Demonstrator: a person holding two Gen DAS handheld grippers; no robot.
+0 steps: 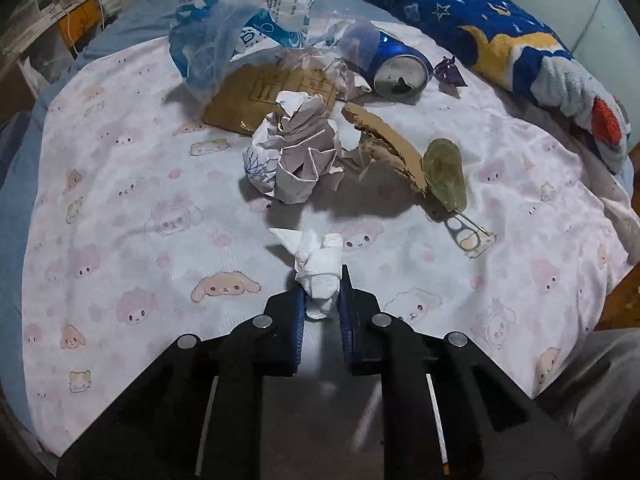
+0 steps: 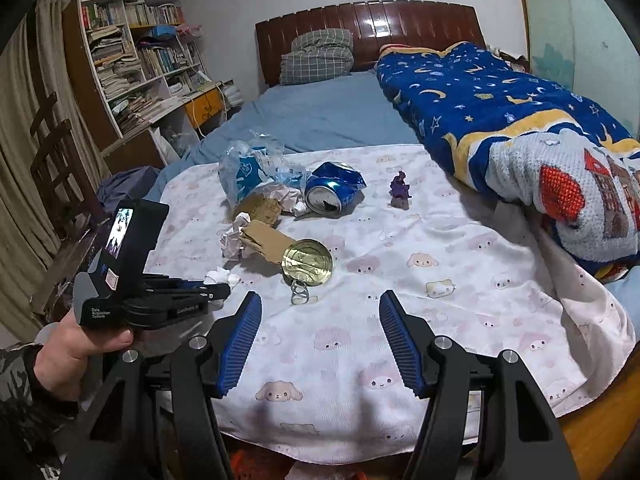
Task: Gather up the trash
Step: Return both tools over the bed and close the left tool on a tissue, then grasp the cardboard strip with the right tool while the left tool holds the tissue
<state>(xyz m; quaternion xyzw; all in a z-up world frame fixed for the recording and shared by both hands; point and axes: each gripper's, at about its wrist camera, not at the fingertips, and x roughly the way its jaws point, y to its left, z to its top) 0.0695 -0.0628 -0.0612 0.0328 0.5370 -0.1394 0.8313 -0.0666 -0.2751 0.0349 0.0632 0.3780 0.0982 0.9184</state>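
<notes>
My left gripper [image 1: 322, 280] is shut on a white crumpled tissue [image 1: 316, 264] just above the pink-patterned sheet [image 1: 120, 240]; it also shows in the right wrist view [image 2: 222, 286] at the left. Beyond it lie a crumpled paper ball [image 1: 296, 152], torn cardboard [image 1: 384, 140], a gold tin lid [image 1: 444, 172], a crushed blue can [image 1: 400, 68], a clear blue plastic bag [image 1: 240, 28] and a small purple wrapper [image 1: 450, 72]. My right gripper [image 2: 320, 312] is open and empty, low over the sheet's front, near the tin lid [image 2: 307, 262].
A rolled blue star-patterned blanket [image 2: 500, 112] lies along the right of the bed. A wooden headboard [image 2: 368, 28] and pillows are at the back. Bookshelves [image 2: 132, 60] and a chair [image 2: 52, 152] stand at the left. The bed's wooden edge [image 2: 600, 432] is at the front right.
</notes>
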